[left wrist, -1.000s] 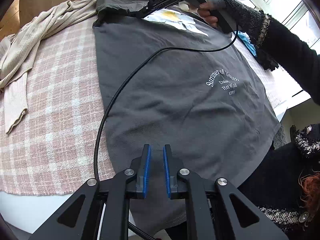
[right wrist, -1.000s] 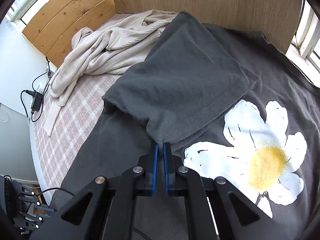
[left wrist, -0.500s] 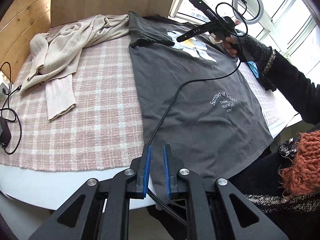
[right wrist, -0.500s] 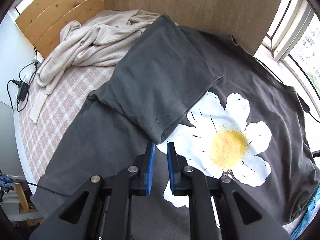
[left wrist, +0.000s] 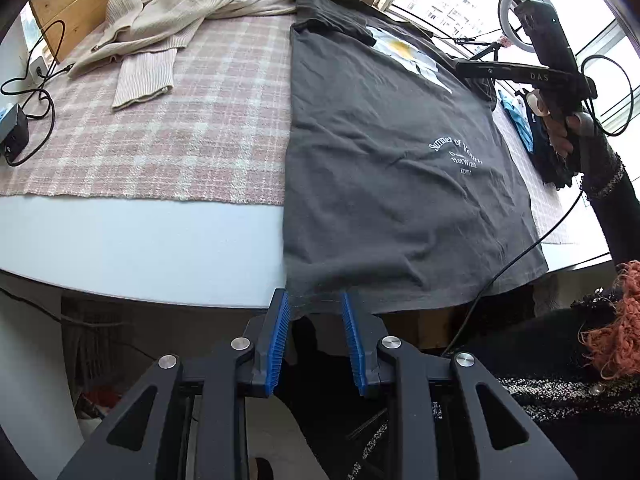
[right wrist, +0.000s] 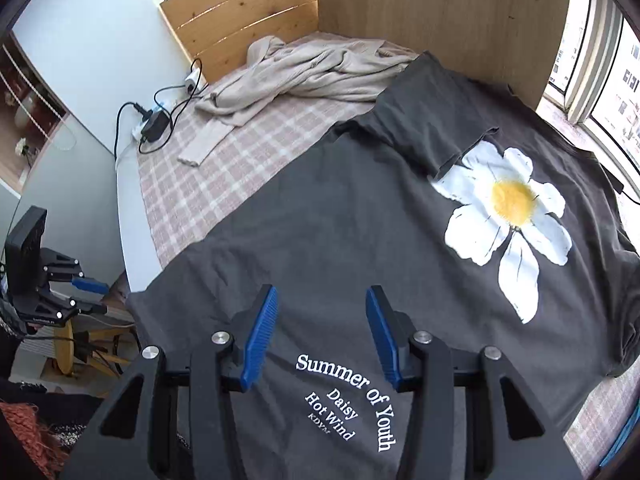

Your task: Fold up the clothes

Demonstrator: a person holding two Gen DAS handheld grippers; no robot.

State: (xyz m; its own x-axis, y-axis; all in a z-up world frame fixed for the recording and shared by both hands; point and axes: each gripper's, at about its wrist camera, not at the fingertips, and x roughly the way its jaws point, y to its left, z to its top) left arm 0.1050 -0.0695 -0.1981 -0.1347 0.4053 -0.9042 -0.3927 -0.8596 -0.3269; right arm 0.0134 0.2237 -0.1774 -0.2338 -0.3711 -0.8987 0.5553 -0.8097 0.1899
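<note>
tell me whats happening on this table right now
A person is folding a dark grey T-shirt spread flat on a pink plaid cloth, using a handheld gripper in each hand. One sleeve is already folded in over the daisy print. The right gripper hovers above the shirt's lettering, jaws opening and empty. The left gripper sits at the hem overhanging the table edge, jaws opening, not gripping. A beige cardigan lies crumpled at the far side.
</note>
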